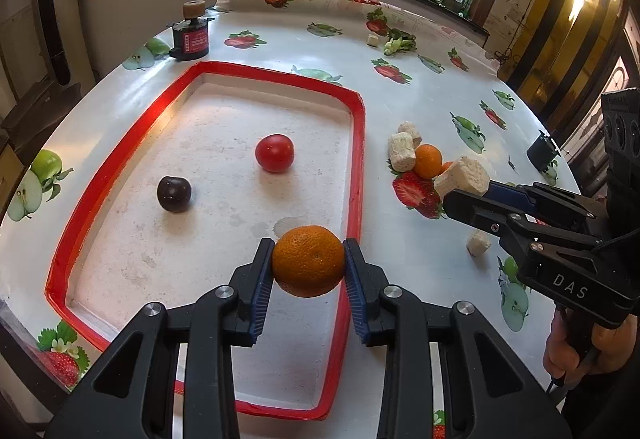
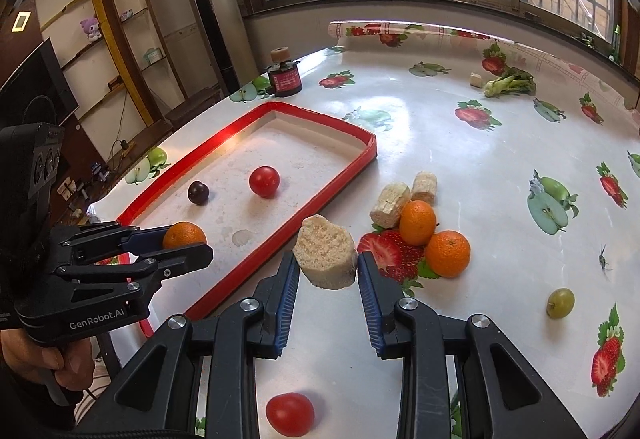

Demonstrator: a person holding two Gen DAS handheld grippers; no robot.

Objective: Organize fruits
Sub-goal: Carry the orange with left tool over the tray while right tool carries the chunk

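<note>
The left hand-held gripper (image 1: 308, 263) clamps an orange (image 1: 308, 261) between its blue pads, held above the near right corner of the red-rimmed tray (image 1: 356, 159). The right hand-held gripper (image 2: 327, 267) has a pale corn piece (image 2: 325, 257) between its fingers; the left pad touches it, while a thin gap seems to show at the right pad, so I cannot tell whether the grip is firm. A red tomato (image 2: 290, 414) lies on the bench (image 2: 460, 167) nearest the right camera, and a green grape (image 2: 560, 303) sits to the right. Just beyond the corn piece, two oranges (image 2: 447, 253) touch each other beside two more corn pieces (image 2: 390, 205). Inside the tray lie a tomato (image 1: 274, 153) and a dark plum (image 1: 174, 194), apart. At the far edge stand a dark jar (image 1: 191, 37) and some greens (image 2: 510, 82).
</note>
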